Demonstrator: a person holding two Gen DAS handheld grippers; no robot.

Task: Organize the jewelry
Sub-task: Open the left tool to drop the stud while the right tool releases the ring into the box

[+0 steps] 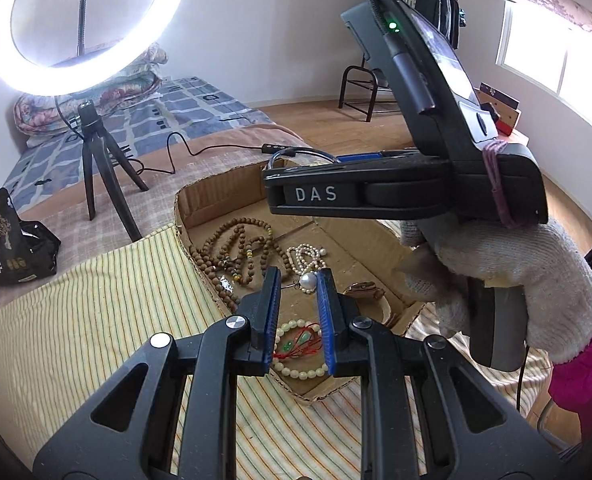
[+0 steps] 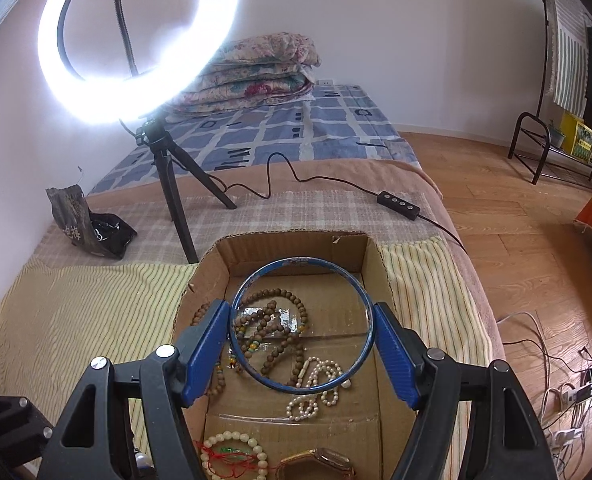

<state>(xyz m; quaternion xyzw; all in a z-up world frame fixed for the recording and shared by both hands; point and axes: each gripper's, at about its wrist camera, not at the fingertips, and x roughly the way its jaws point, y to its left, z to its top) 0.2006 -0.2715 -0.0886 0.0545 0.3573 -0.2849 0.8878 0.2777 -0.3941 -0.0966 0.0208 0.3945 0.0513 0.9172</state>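
1. Your right tongs [image 2: 302, 354] grasp the blue bangle [image 2: 255, 280] above the cardboard tray [image 2: 291, 246].
2. Your left tongs [image 1: 298, 304] stand released over the tray's pale bead bracelet [image 1: 296, 372], clasping nothing.

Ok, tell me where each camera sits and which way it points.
Left wrist: on the left gripper, looking forward and down into the cardboard box of jewelry; the gloved right hand and right gripper show.
Right wrist: on the right gripper, held above the box and facing the bed; its fingers clamp a blue bangle.
Shared: box, brown bead necklace, pearl necklace, ring light.
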